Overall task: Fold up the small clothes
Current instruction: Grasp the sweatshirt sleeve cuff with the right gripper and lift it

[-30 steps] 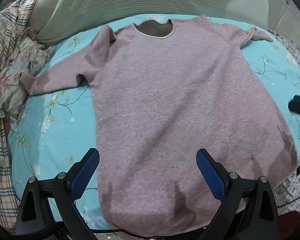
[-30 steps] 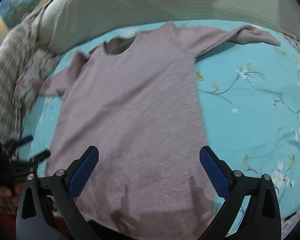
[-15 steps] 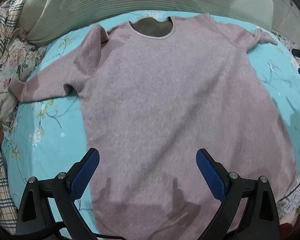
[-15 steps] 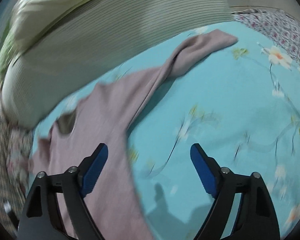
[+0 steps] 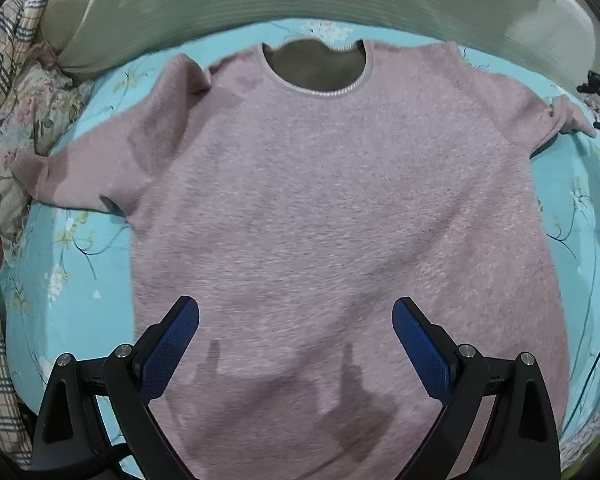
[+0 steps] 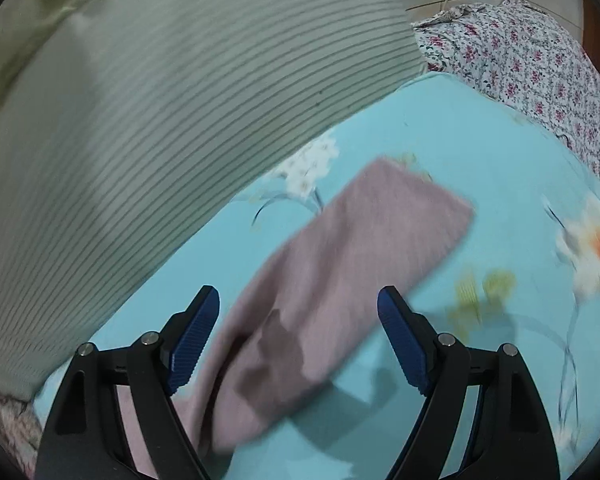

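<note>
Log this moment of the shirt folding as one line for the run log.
stage: reaching for sleeve | pink shirt: flat, unfolded on blue sheet | left gripper: open over hem | right gripper: open above right sleeve

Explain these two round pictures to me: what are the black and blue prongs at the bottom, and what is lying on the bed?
Each picture comes from a camera mounted on a hand-held gripper that a person carries, one per hand. The prongs are its two fingers. The left hand-held gripper hangs open over a pink sweater spread flat on a turquoise flowered sheet. The right hand-held gripper, also open, points at the sweater's sleeve, beside a striped pillow. Neither holds anything.
</note>
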`<action>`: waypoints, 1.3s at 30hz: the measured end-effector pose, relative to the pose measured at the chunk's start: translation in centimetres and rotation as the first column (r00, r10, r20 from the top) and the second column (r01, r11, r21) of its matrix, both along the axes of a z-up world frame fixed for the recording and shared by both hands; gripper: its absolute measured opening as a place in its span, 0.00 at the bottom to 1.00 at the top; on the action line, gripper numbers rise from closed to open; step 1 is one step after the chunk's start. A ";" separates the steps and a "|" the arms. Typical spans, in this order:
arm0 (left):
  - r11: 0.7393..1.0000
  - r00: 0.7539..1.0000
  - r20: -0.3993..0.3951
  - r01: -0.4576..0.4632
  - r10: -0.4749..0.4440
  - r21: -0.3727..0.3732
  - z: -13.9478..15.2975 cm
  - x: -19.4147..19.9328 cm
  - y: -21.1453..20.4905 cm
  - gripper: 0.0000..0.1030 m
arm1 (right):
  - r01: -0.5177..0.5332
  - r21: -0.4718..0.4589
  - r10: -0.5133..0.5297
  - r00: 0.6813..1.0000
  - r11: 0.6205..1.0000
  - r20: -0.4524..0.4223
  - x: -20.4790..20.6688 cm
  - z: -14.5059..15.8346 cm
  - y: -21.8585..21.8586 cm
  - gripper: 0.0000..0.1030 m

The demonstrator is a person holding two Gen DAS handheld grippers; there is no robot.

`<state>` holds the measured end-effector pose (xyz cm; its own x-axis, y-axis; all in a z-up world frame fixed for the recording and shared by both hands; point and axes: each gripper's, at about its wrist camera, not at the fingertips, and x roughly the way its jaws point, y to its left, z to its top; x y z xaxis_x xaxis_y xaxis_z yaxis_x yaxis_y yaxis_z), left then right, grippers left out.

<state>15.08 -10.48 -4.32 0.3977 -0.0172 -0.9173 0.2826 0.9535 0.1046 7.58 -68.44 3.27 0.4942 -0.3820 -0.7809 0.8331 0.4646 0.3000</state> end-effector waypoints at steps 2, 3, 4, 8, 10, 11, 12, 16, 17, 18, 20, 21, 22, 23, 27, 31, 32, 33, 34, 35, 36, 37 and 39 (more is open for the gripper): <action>1.000 1.000 -0.012 -0.004 0.004 0.013 -0.6 0.2 -0.8 0.95 | 0.014 0.014 -0.013 0.999 1.000 -0.037 1.4 -1.2 -1.9 0.79; 1.000 1.000 -0.019 -0.005 0.005 0.020 -0.9 0.3 -1.1 0.95 | 0.017 0.020 -0.016 0.998 1.000 -0.060 1.7 -1.7 -2.5 0.75; 1.000 1.000 -0.026 -0.007 0.007 0.024 -1.2 0.4 -1.4 0.95 | 0.022 0.025 -0.019 0.995 0.999 -0.095 2.1 -2.4 -3.1 0.69; 1.000 0.999 -0.053 -0.010 0.011 0.020 -2.1 0.8 -2.3 0.95 | 0.014 0.018 -0.012 0.997 1.000 -0.080 1.4 -3.2 -2.9 0.07; 1.000 0.998 -0.055 -0.009 0.010 0.013 -2.3 0.8 -2.5 0.95 | -0.023 0.003 0.023 0.999 1.000 -0.042 1.0 -2.4 -1.0 0.07; 1.000 0.998 -0.056 -0.010 0.010 0.008 -2.3 0.8 -2.5 0.95 | -0.049 -0.005 0.049 0.999 0.999 -0.021 0.9 -2.0 -0.1 0.07; 1.000 0.998 -0.056 -0.009 0.009 0.002 -2.3 0.7 -2.4 0.95 | -0.094 -0.001 0.094 0.995 0.996 0.014 1.0 -1.5 1.4 0.07; 1.000 0.999 -0.045 -0.001 0.000 -0.023 -1.9 0.6 -1.5 0.95 | -0.264 -0.023 0.265 0.959 0.964 0.098 2.3 0.1 8.8 0.07; 0.999 0.999 -0.047 -0.004 0.002 -0.034 -1.8 0.6 -1.2 0.95 | -0.318 -0.033 0.320 0.941 0.948 0.115 3.0 0.6 11.6 0.07; 0.998 0.999 -0.053 -0.010 0.007 -0.056 -1.7 0.7 -0.5 0.95 | -0.355 -0.035 0.356 0.925 0.934 0.131 3.4 0.8 13.6 0.07; 0.996 0.998 -0.057 -0.022 0.018 -0.088 -1.4 0.8 0.7 0.95 | -0.448 -0.027 0.444 0.876 0.894 0.189 4.8 1.0 18.7 0.07; 0.995 0.998 -0.056 -0.028 0.022 -0.100 -1.2 0.8 1.3 0.95 | -0.479 -0.026 0.474 0.857 0.878 0.201 5.4 1.0 20.7 0.07; 0.993 0.998 -0.055 -0.033 0.027 -0.111 -1.0 0.7 2.0 0.95 | -0.525 -0.037 0.521 0.829 0.850 0.204 6.2 0.9 23.5 0.07; 0.992 0.998 -0.054 -0.037 0.031 -0.122 -0.8 0.7 2.7 0.95 | -0.571 -0.036 0.564 0.796 0.820 0.223 7.1 0.7 26.6 0.07; 0.985 0.997 -0.053 -0.057 0.049 -0.163 -0.3 0.6 5.8 0.95 | -0.685 -0.028 0.664 0.694 0.728 0.279 9.8 -0.8 34.5 0.07; 0.972 0.995 -0.065 -0.091 0.078 -0.217 -0.2 0.6 8.9 0.95 | -0.779 -0.012 0.745 0.595 0.627 0.303 12.9 -3.5 42.3 0.07; 0.971 0.995 -0.061 -0.092 0.080 -0.222 -0.2 0.6 9.4 0.95 | -0.803 -0.009 0.765 0.565 0.596 0.309 13.7 -4.5 44.5 0.07; 0.970 0.995 -0.057 -0.090 0.079 -0.225 -0.2 0.7 9.9 0.95 | -0.817 -0.010 0.780 0.546 0.576 0.305 14.2 -5.3 46.1 0.07; 0.969 0.996 -0.053 -0.088 0.078 -0.233 -0.1 0.7 10.3 0.95 | -0.839 -0.016 0.806 0.517 0.544 0.288 14.8 -6.4 48.4 0.07; 0.967 0.996 -0.053 -0.087 0.076 -0.240 -0.2 0.7 10.7 0.95 | -0.852 -0.016 0.821 0.499 0.523 0.278 15.2 -7.0 49.5 0.07; 0.964 0.996 -0.056 -0.086 0.074 -0.252 -0.3 0.7 11.1 0.95 | -0.864 -0.017 0.835 0.481 0.503 0.268 15.2 -7.9 50.8 0.07; 0.960 0.996 -0.059 -0.084 0.070 -0.266 -0.3 0.8 11.5 0.95 | -0.877 -0.012 0.849 0.462 0.481 0.256 15.7 -8.7 52.0 0.07; 0.953 0.996 -0.058 -0.079 0.065 -0.292 -0.4 1.2 12.2 0.95 | -0.900 0.022 0.871 0.428 0.436 0.242 16.3 -10.1 53.6 0.07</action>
